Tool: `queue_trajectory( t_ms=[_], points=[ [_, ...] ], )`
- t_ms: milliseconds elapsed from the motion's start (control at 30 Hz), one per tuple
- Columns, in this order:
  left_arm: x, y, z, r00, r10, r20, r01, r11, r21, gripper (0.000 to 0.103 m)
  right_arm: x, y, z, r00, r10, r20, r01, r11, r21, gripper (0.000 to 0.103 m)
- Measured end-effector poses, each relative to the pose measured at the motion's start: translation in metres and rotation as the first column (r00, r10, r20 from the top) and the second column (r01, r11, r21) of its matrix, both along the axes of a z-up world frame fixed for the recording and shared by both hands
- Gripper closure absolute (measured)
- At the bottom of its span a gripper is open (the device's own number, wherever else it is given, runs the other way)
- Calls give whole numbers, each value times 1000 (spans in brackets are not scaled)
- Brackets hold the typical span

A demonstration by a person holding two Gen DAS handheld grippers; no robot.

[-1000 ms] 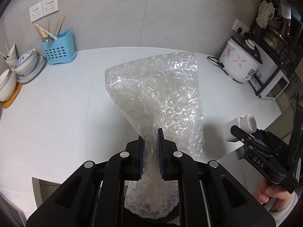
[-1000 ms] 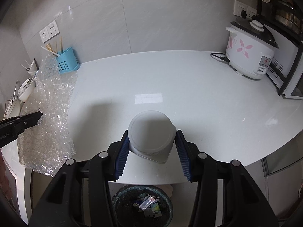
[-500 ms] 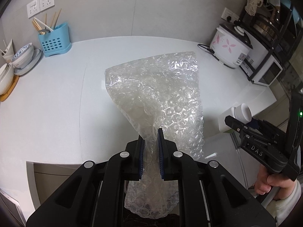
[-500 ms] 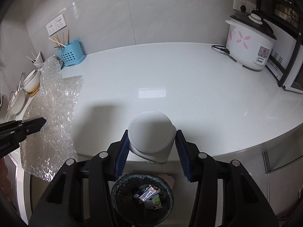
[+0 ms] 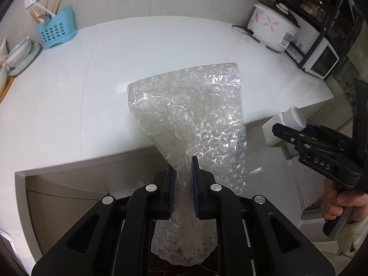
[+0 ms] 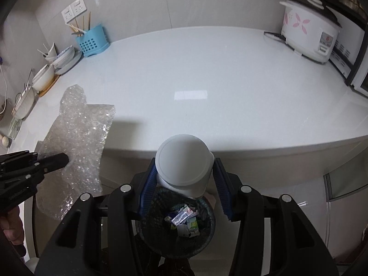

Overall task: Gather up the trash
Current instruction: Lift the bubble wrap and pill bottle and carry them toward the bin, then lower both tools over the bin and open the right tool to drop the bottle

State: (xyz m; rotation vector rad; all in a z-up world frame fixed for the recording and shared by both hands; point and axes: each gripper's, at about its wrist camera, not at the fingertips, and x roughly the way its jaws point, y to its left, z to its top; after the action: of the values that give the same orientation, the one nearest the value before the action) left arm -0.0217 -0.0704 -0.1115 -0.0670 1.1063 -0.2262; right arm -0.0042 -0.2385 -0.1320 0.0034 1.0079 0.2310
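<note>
Trash is nearly binned: right gripper clamps a white bottle over the bin, while left gripper pinches bubble wrap, neither dropped yet.

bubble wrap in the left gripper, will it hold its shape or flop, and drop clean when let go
The bubble wrap is probably floppy: it bunches between the left gripper pads and sags below them. It looks very light, so it may drift rather than fall straight. Its crinkled film might cling to the pads for a moment.
</note>
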Motion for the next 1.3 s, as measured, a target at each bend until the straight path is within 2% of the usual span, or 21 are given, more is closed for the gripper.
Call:
queue_trajectory(
  t_ms=[400,633,1000,1300],
  points=[
    [-24,-1,-61,999,-36,17,35,999,18,92,-23,14,-63,996,49,-74,-49,999,-7,57],
    [-32,3,-92,999,-48,20,47,998,33,91,-31,28,-104,989,55,-134,-62,997,-47,57],
    [-50,7,-129,998,-44,-54,46,998,38,91,-43,40,-141,983,112,-144,-120,991,-53,57],
    [-54,9,-156,992,-11,-125,17,998,54,91,-43,49,-187,964,152,-220,-168,984,-59,57]
  ],
)
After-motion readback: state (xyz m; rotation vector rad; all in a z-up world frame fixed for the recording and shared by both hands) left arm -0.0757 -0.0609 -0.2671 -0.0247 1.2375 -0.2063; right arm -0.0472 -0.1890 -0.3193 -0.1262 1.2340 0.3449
